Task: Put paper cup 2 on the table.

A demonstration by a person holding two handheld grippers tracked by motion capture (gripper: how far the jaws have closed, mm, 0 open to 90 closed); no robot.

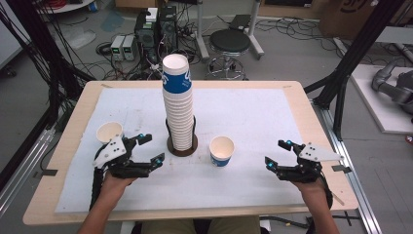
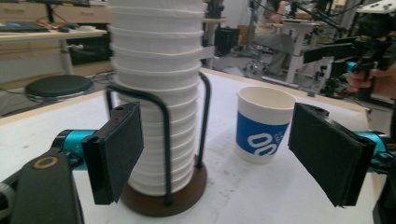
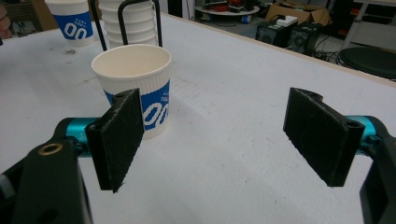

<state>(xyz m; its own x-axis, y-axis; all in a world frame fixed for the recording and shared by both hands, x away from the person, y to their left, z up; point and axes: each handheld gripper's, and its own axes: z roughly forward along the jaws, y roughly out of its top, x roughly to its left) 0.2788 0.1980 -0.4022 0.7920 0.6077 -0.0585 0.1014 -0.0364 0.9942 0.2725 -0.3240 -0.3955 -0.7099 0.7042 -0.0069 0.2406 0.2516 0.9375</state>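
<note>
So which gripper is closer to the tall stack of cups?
Left. The left gripper sits right beside the tall stack of cups, just to its left. The right gripper is far off to the stack's right, past the lone cup.

Cup stack [image 1: 177, 105] between two cups [image 1: 221, 151].

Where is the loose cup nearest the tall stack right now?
In the high view, the loose cup stands upright on the white mat, just right of the cup stack in its holder, apart from it and left of the right hand-held gripper.
</note>
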